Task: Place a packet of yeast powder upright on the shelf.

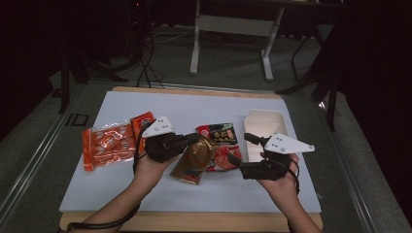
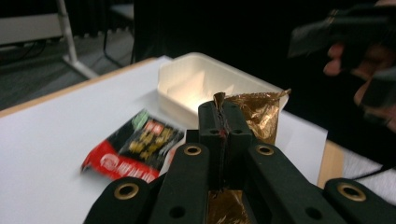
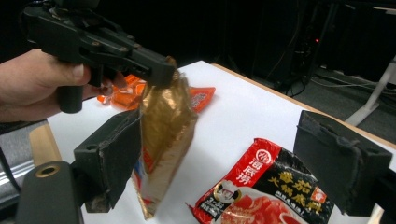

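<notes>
The gold pouch (image 1: 194,160) hangs tilted above the middle of the table (image 1: 145,194), its top corner clenched in the jaws of the left gripper (image 1: 194,139), which reaches in from nine o'clock. At its three o'clock the right gripper (image 1: 232,158) stands with jaws spread wide and holding nothing. Beneath lies a red-and-black packet (image 1: 221,141), with a white tray (image 1: 265,126) at two o'clock and orange packets (image 1: 109,143) at nine.
</notes>
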Tool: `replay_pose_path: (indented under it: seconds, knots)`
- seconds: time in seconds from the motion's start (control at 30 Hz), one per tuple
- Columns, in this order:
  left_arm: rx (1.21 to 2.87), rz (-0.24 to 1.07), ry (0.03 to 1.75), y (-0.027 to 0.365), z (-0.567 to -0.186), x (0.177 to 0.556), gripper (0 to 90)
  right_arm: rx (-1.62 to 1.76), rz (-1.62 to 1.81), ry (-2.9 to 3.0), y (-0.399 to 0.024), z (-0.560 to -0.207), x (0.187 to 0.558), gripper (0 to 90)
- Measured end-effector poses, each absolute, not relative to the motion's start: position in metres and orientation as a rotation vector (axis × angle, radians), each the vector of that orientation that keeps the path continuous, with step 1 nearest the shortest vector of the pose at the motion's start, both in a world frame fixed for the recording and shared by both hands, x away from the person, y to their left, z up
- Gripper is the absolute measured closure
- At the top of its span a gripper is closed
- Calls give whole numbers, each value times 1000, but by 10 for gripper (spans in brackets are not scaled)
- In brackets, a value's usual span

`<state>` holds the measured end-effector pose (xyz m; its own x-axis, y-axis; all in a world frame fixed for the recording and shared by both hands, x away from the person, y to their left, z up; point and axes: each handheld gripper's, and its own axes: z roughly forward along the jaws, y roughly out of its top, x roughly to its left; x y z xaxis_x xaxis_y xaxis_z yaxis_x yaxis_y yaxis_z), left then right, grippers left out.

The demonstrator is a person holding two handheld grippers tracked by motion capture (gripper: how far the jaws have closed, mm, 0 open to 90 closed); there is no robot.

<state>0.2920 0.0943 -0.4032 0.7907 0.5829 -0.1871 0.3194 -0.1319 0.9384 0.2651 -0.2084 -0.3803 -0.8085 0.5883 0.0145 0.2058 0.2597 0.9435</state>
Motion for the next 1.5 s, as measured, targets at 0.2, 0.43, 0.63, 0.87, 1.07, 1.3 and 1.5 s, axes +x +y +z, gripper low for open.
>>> replay_pose_path:
  seconds: [0.2,0.43,0.63,0.87,1.07,1.3,1.5]
  knots:
    - [1652,258,702,84,-406,296,893,729,1567,2240,-202,-379,279,202]
    - [1608,279,687,73,-407,293,893,738,1557,2247,-197,-381,290,285]
    - [1561,314,688,67,-408,289,892,747,1532,2301,-194,-384,294,506]
    - [1554,289,684,64,-410,288,891,767,1551,2378,-200,-379,302,863]
    - [1554,252,666,68,-409,291,883,752,1588,2434,-204,-377,307,891]
    - [1529,286,656,77,-400,290,669,707,1652,2430,-211,-365,311,897]
    - [1551,282,701,87,-396,288,251,698,1666,2387,-227,-346,320,897]
